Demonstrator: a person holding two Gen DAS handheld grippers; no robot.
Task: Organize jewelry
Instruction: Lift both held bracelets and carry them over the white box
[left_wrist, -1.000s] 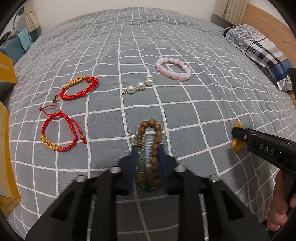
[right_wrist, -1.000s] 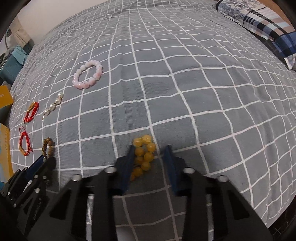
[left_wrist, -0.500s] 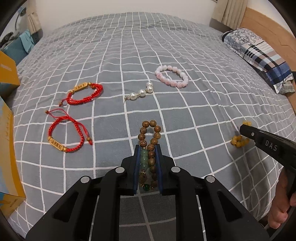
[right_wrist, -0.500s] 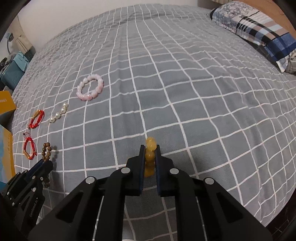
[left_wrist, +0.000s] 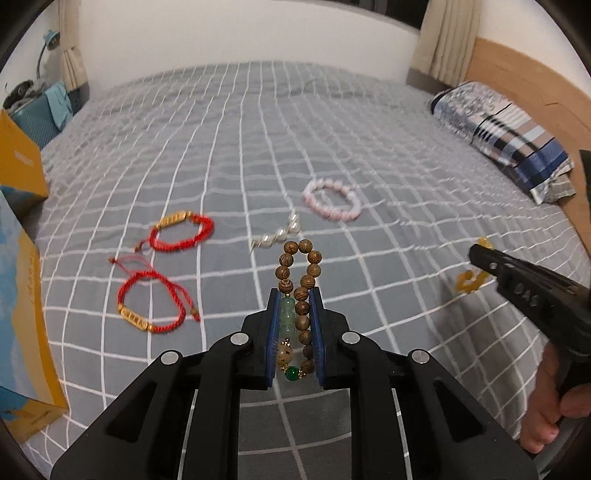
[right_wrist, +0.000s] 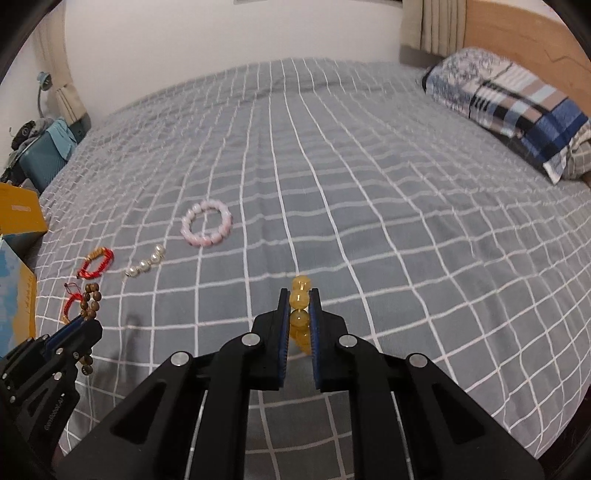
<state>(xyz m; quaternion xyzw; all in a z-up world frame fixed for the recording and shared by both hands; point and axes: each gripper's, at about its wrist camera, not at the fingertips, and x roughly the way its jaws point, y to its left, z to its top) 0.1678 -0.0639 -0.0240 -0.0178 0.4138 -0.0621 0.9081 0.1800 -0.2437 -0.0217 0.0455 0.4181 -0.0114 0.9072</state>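
Bed still carries the pink bracelet, pearl strand and two red cords, unmoved. Both claws have clamped shut and lifted off the sheet within the last second: left gripper pinches the wooden bracelet, right gripper the amber bracelet. Likely carry phase starts. Yellow boxes at left; contents hidden.

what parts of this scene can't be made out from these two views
- Yellow bead bracelet: right wrist view, its lower part is hidden between the right gripper fingers; left wrist view, blurred and partly behind that gripper.
- Wooden bead bracelet: left wrist view, its near end is covered by the left gripper.
- Gold plates on the red cord bracelets: lettering too blurred.
- Yellow box: cut off by the left edge.
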